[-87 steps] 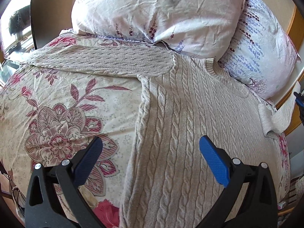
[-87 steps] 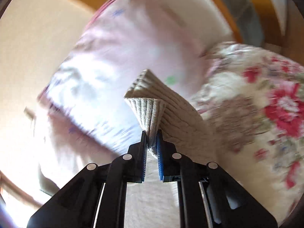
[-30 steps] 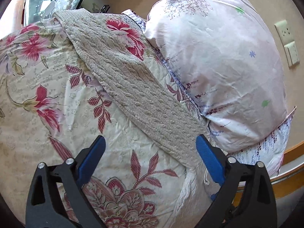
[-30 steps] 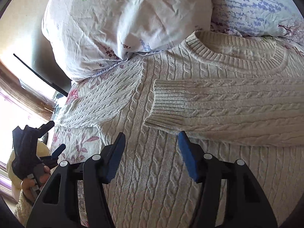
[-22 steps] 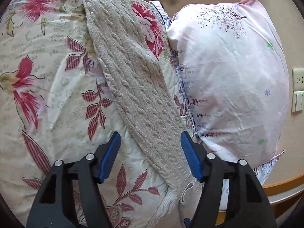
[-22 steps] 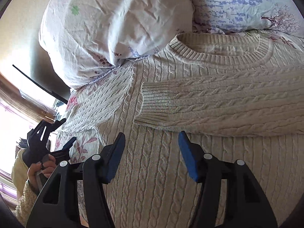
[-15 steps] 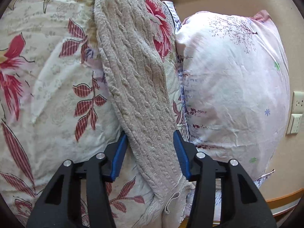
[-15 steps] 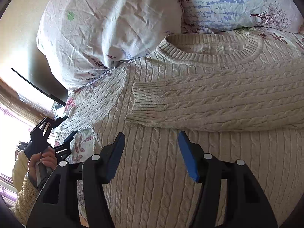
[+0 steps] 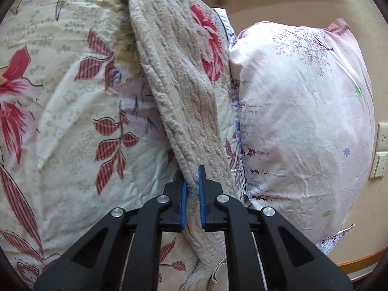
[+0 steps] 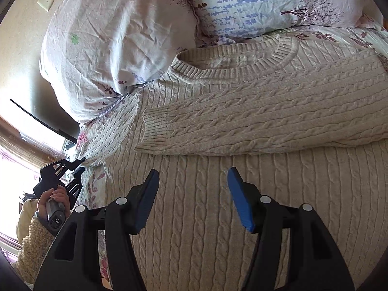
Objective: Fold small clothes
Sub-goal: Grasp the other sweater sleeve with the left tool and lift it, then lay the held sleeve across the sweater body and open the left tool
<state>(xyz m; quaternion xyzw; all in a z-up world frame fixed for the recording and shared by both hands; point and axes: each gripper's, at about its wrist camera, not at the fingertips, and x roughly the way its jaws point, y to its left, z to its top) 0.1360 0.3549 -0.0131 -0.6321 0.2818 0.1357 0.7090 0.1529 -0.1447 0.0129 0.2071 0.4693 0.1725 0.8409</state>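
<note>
A beige cable-knit sweater lies flat on the floral bedspread, neck towards the pillows. One sleeve lies folded across its chest. The other sleeve stretches away over the bedspread in the left wrist view. My left gripper is shut on this sleeve, pinching the knit between its blue pads. It also shows small in the right wrist view, at the sweater's left edge. My right gripper is open and empty, just above the sweater's body below the folded sleeve.
A pink-white pillow lies right of the held sleeve; it also shows in the right wrist view beside a blue-flowered pillow. The floral bedspread spreads to the left. Wall sockets are at the right.
My left gripper has moved onto the outstretched sleeve and closed on it. My right gripper let go of the other sleeve, now folded on the chest, and has drawn back a little, open.
</note>
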